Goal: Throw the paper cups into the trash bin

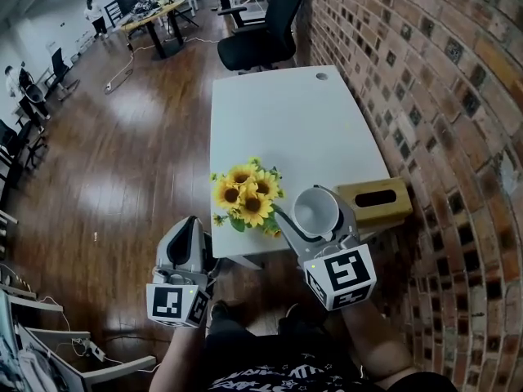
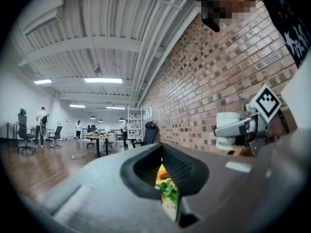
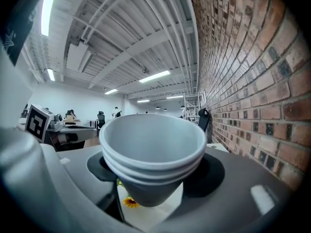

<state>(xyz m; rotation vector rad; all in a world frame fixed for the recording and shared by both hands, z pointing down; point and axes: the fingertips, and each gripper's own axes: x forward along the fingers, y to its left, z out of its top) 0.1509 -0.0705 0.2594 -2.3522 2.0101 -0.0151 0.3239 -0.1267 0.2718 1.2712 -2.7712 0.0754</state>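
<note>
A stack of white paper cups (image 1: 315,207) stands upright, mouth up, between the jaws of my right gripper (image 1: 317,220), which is shut on it above the near right corner of the white table (image 1: 286,121). In the right gripper view the paper cups (image 3: 153,152) fill the middle, with nested rims showing. My left gripper (image 1: 190,225) hangs off the table's near left edge with its jaws together and nothing in them. The left gripper view looks along that left gripper (image 2: 166,181) and shows the cups (image 2: 227,125) at the right. No trash bin shows in any view.
A bunch of sunflowers (image 1: 245,196) stands near the table's front edge, left of the cups. A wooden tissue box (image 1: 374,201) lies by the brick wall (image 1: 425,96). A black office chair (image 1: 257,43) stands beyond the table. Wooden floor stretches left, with desks and people far off.
</note>
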